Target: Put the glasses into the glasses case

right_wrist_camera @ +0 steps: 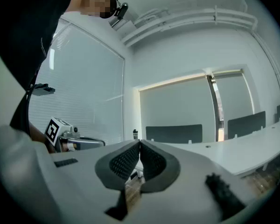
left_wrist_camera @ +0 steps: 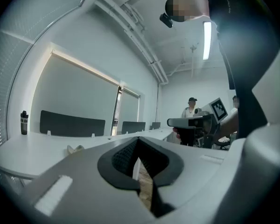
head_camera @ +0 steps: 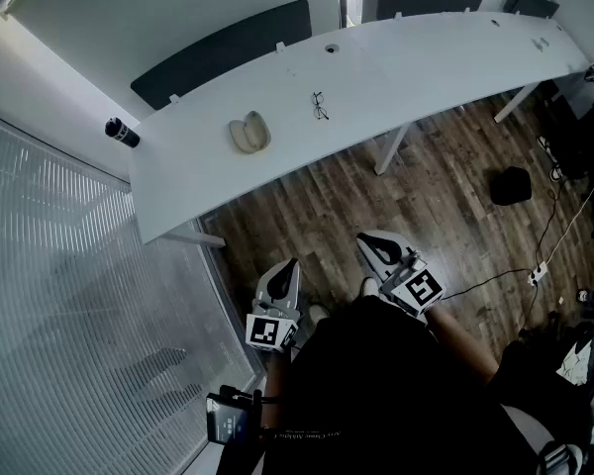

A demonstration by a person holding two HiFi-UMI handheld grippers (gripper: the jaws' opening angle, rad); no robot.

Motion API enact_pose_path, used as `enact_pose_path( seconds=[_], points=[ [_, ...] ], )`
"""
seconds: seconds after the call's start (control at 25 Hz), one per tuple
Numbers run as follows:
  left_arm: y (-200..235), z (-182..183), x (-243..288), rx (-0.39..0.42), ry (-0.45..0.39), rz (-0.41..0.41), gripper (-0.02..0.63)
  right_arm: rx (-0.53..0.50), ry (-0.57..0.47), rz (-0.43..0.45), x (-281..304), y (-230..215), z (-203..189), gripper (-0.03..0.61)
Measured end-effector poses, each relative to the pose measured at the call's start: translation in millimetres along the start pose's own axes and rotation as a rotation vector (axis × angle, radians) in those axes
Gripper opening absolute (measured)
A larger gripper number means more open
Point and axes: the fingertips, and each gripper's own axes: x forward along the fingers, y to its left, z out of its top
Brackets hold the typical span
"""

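Observation:
A pair of dark-framed glasses lies on the long white table. To its left sits an open beige glasses case, also seen low in the left gripper view as the case. Both grippers hang low near my body, well short of the table. My left gripper is shut, jaws meeting at the tips with nothing held. My right gripper is likewise shut and empty.
A black bottle stands at the table's left end. Dark chairs line the far side. Wooden floor lies between me and the table, with a black round object and cables at the right. Window blinds run along the left. A person stands in the distance.

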Motion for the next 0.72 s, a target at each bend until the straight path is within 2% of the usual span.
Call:
enact_pose_path(
  seconds=[0.2,0.36,0.48,0.6,0.72],
  points=[
    [-2,-1,-1,0.007,-0.010,0.003,0.008,0.003,-0.007,-0.013,-2,-2,-1,0.006],
    [4,-7,-7,0.049,-0.035,0.006,0.008,-0.008,0.007,-0.016,1,1,-1,0.006],
    [8,-5,-13,0.033,-0.040,0.014,0.008,-0.009,0.015,-0.017,5,7,-2,0.006],
    [13,-12,-22,0.063,-0.055,0.007,0.008,-0.012,0.020,-0.011,9,14,-1,0.006],
    [17,-13,-31,0.035,-0.047,0.022,0.008,-0.007,0.019,-0.008,12,22,-4,0.006]
  ],
)
